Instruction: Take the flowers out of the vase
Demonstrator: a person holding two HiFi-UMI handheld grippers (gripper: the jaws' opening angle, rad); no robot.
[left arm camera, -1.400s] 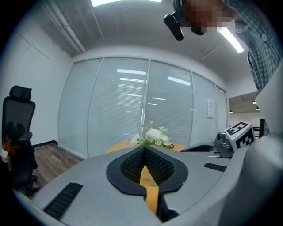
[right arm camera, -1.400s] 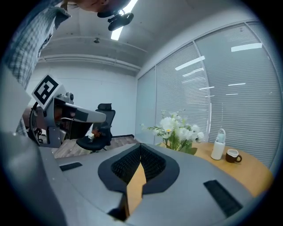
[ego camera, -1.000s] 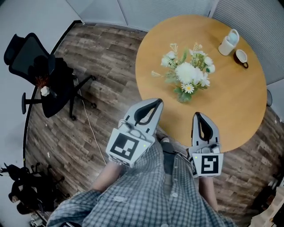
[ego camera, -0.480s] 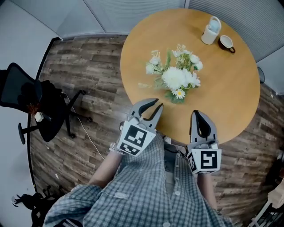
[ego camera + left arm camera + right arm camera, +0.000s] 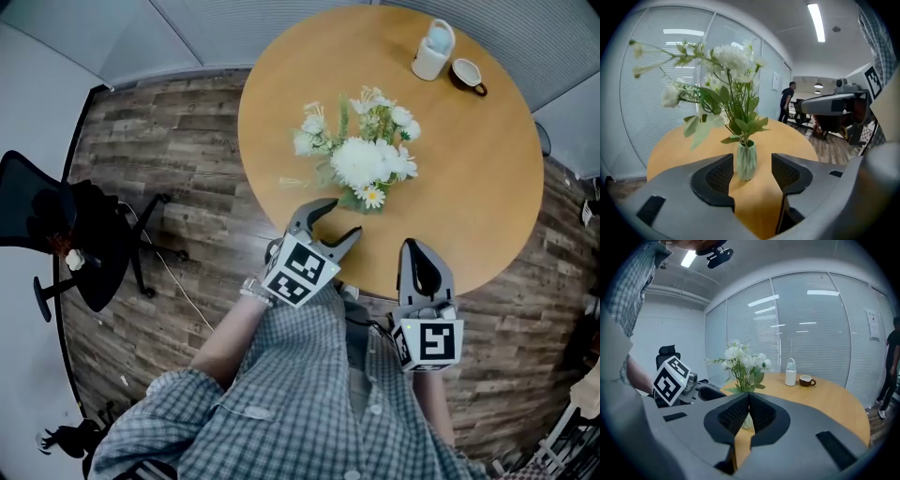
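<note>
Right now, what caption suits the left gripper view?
Left gripper, jaws just opened and empty, faces a green vase of white flowers on the table.

Smooth matt wood table [image 5: 469,169]; faceted, ceramic-looking vase [image 5: 746,161]; rough-grained wood-plank floor [image 5: 159,178].

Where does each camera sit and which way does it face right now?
Head view: on the person's head, steeply down at round wooden table, white flowers; checked shirt, left gripper, right gripper show.
Left gripper view: rides it, along jaws that just opened, nothing between, toward pale green ribbed vase.
Right gripper view: rides it, along shut jaws toward the flowers; left gripper's cube shows.
Shared: all show the flowers.
</note>
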